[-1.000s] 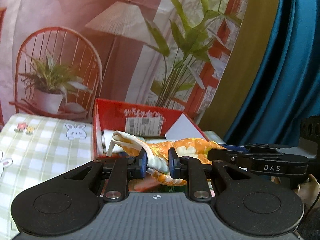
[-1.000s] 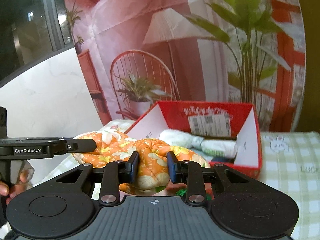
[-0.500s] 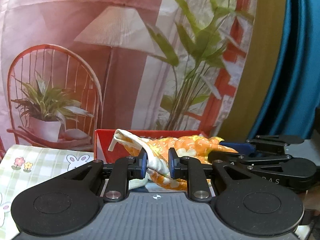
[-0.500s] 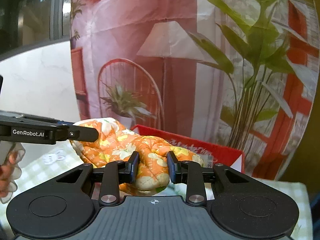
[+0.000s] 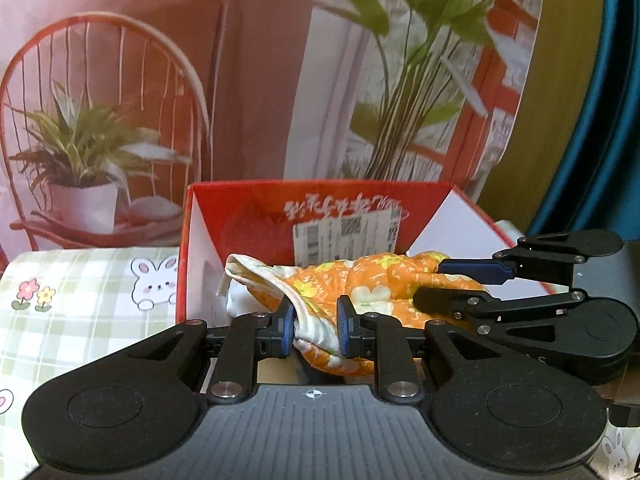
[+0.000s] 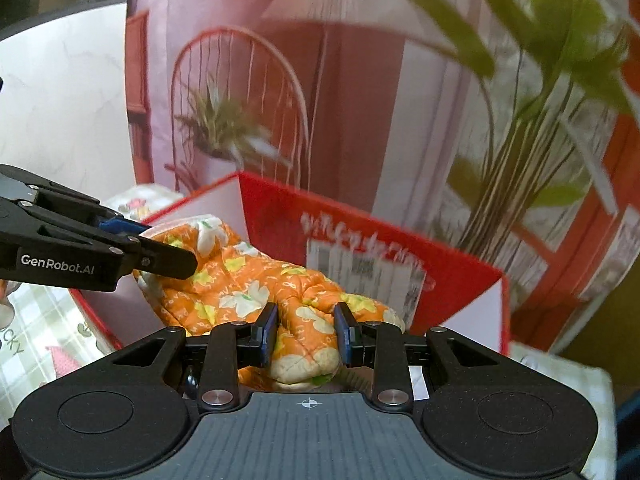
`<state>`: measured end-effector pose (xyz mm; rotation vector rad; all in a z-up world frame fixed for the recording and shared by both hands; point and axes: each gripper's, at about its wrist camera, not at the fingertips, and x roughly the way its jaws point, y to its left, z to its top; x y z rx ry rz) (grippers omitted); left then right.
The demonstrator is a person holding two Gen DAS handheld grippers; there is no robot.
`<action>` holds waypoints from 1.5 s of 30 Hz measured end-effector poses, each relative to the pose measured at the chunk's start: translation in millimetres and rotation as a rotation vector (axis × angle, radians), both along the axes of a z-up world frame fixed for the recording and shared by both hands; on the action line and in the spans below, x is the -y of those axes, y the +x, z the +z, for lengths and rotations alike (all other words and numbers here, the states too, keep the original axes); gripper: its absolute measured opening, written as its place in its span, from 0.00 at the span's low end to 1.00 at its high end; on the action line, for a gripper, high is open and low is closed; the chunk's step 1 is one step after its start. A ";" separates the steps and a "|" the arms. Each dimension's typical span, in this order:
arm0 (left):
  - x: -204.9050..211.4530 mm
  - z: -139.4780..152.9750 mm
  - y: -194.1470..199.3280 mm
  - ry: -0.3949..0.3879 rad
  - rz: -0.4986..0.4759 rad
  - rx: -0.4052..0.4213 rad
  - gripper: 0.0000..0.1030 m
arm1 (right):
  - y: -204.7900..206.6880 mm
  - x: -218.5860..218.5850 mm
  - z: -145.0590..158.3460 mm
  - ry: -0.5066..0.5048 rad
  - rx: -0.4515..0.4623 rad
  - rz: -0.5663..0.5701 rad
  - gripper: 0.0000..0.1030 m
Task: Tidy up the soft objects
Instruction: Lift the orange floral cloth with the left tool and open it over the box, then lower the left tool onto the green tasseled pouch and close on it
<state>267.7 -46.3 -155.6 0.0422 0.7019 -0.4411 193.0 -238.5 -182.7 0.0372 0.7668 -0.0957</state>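
While the left gripper (image 5: 312, 330) clamps one end of the orange floral cloth (image 5: 372, 284), the right gripper (image 6: 306, 334) clamps the other; the cloth hangs between them over the open red box (image 5: 256, 216), on the checked table (image 5: 80, 280).

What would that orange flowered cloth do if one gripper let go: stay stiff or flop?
Probably flop: the orange flowered cloth bunches and folds between the right gripper and left gripper. It looks quilted, so likely light but bulky. Its loose white edge already droops, so it may snag the red box.

Warm, soft light (blurred, fisheye-bent edges)
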 end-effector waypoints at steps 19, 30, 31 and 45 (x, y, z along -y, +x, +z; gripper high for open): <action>-6.6 6.7 -15.7 0.003 0.022 0.022 0.58 | 1.2 2.8 -15.4 0.013 -0.060 -0.086 0.59; -3.3 22.2 -60.2 -0.060 -0.012 0.041 0.57 | -61.1 3.3 20.8 0.063 0.070 -0.133 0.58; -1.8 22.7 -65.3 -0.066 -0.021 0.037 0.57 | -67.7 2.2 23.3 0.060 0.078 -0.131 0.58; 19.8 9.3 -101.9 -0.108 -0.102 -0.046 0.57 | -141.0 -1.5 8.9 0.153 0.084 -0.125 0.55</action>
